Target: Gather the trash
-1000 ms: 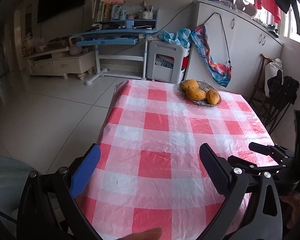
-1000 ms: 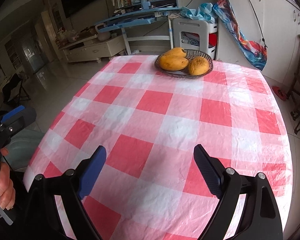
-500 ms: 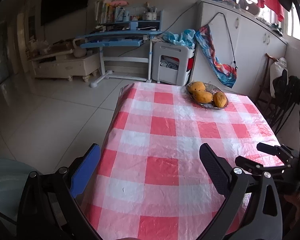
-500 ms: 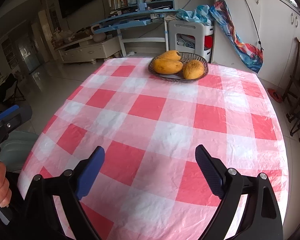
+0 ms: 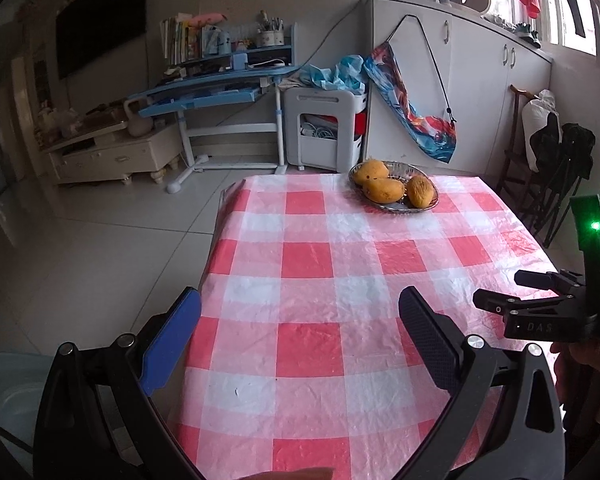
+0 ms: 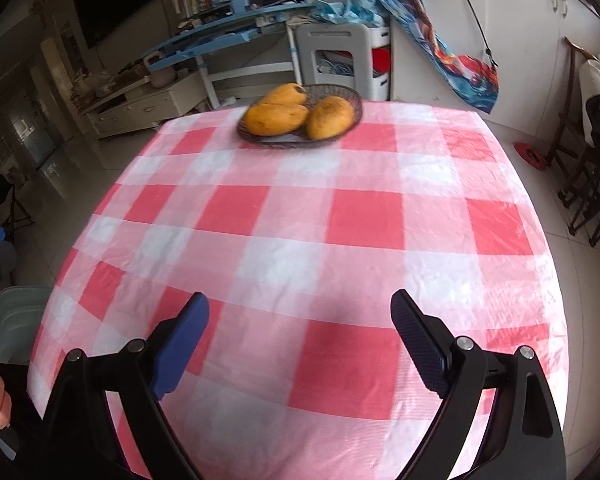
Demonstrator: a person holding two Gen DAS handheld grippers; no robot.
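No trash shows on the red-and-white checked tablecloth [image 5: 320, 304], apart from a tiny pale speck [image 5: 236, 391] near the front. My left gripper [image 5: 300, 304] is open and empty over the table's near left corner. My right gripper [image 6: 300, 304] is open too, with nothing between its fingers, above the cloth [image 6: 300, 220] at the near edge. In the left wrist view the right gripper [image 5: 540, 304] appears at the right, held by a hand [image 5: 584, 364]. A pale bin [image 5: 4, 392] stands on the floor left of the table, also seen as a bin [image 6: 16, 320] in the right wrist view.
A metal bowl [image 5: 396, 208] with three mangoes [image 6: 276, 118] sits at the far end of the table. Beyond are a blue desk [image 5: 212, 92], a white cart [image 5: 324, 128] and white cabinets [image 5: 480, 92]. Dark folding chairs [image 6: 592, 184] stand to the right of the table.
The right gripper has moved forward over the table, so the mango bowl looms larger and slightly blurred. The left view has shifted a little. Both grippers stayed open.
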